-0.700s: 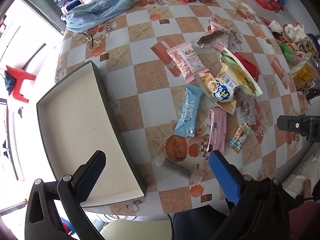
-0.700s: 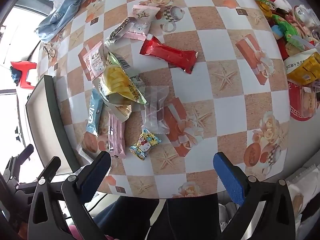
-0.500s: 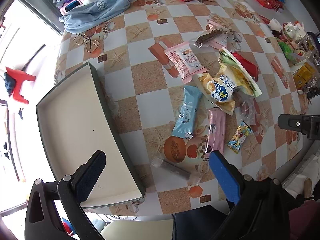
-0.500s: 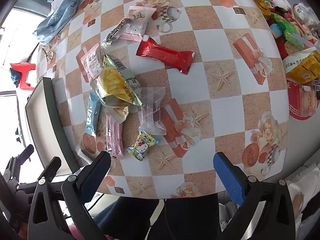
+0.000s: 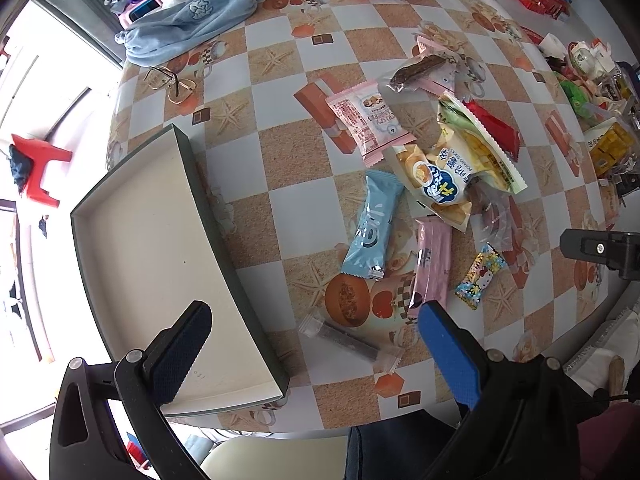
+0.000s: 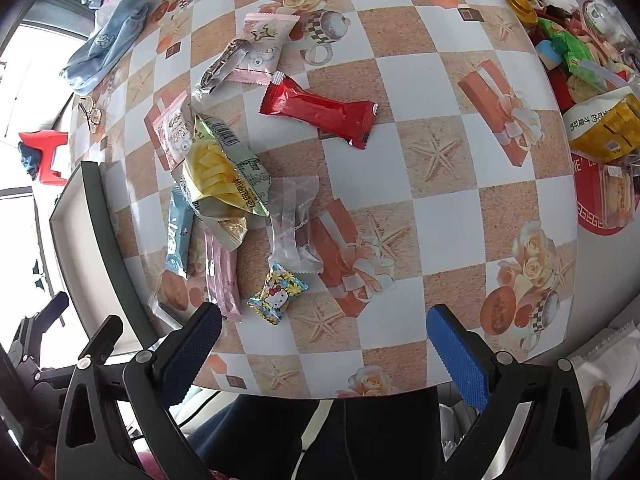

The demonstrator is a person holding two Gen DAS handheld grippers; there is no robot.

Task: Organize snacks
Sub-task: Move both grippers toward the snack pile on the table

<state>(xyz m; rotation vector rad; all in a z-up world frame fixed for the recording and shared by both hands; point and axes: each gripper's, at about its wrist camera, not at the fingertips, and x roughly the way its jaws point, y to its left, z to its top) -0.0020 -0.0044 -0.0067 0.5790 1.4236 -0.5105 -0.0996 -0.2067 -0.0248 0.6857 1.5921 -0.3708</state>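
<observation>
While snacks (image 5: 436,184) litter checkered tablecloth (image 6: 432,184) | red stool (image 5: 38,160) on bright floor

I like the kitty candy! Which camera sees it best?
The right wrist view: the kitty candy lies close, face up, its picture clear. The left wrist view shows it smaller, off to the side and slanted.

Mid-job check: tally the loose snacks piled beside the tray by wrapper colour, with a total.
Pink wrappers: 3
Clear wrappers: 3
Red bar: 1
Light blue bar: 1
Green-and-yellow bag: 1
Cream chip bag: 1
Multicoloured cartoon-cat candy: 1
Total: 11
</observation>
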